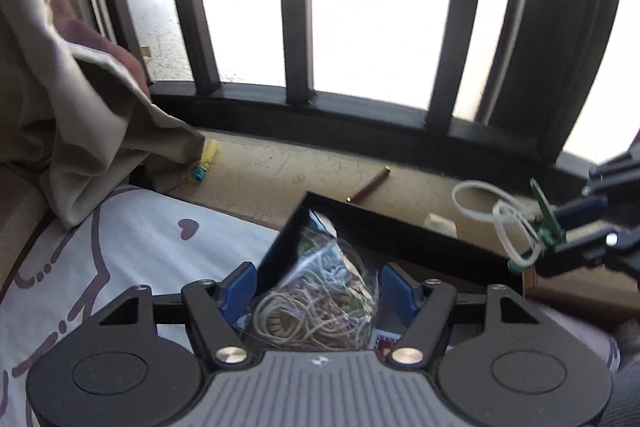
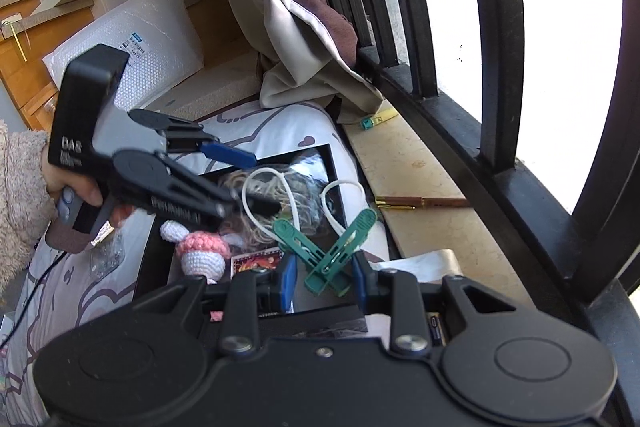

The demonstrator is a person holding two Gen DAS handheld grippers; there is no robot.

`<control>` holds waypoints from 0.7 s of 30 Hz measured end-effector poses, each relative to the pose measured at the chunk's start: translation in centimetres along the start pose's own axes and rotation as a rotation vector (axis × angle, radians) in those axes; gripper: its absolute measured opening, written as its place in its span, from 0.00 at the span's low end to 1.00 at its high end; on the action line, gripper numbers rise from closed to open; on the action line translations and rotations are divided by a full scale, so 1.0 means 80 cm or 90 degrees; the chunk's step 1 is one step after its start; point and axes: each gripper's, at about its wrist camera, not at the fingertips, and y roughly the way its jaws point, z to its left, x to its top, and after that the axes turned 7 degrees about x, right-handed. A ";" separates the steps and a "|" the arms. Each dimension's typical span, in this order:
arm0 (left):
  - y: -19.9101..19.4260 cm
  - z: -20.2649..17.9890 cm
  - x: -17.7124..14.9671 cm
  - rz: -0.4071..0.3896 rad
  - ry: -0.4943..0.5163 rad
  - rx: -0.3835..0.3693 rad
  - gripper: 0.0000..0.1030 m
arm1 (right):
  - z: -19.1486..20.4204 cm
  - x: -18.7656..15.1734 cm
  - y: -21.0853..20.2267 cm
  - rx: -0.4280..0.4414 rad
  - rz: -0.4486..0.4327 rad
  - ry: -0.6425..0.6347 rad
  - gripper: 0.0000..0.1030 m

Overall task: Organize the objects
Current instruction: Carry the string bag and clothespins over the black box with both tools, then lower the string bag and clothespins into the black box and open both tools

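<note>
Hovering over the black box (image 1: 384, 223) on the bed, the left gripper (image 1: 316, 287) is opened wider around the bagged cords (image 1: 320, 303), unpressed; green clips (image 2: 328, 247) are clamped in the right gripper (image 2: 324, 283) and should be lowered inside before release

I get hard daylight through the window bars (image 1: 296, 7), and the panes blow out to pure white. Everything indoors sits dimmer, the black box (image 1: 360, 223) nearly swallowed in shadow. Fisheye bends the bars near the edges. The left gripper (image 2: 256, 183) smears with motion blur.
</note>
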 end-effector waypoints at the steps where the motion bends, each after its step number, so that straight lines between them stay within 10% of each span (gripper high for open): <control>1: -0.003 0.005 0.003 -0.009 -0.020 0.000 0.61 | 0.000 0.000 0.000 0.000 0.000 0.000 0.29; 7: 0.012 0.003 0.014 0.025 -0.020 0.026 0.44 | 0.002 0.000 0.003 0.002 0.002 0.001 0.29; 15: 0.030 -0.026 0.007 0.024 0.066 0.116 0.42 | 0.007 0.005 0.010 0.009 0.010 0.006 0.29; 21: 0.004 -0.019 0.006 -0.025 0.017 0.123 0.43 | 0.014 0.012 0.016 0.018 0.013 0.005 0.29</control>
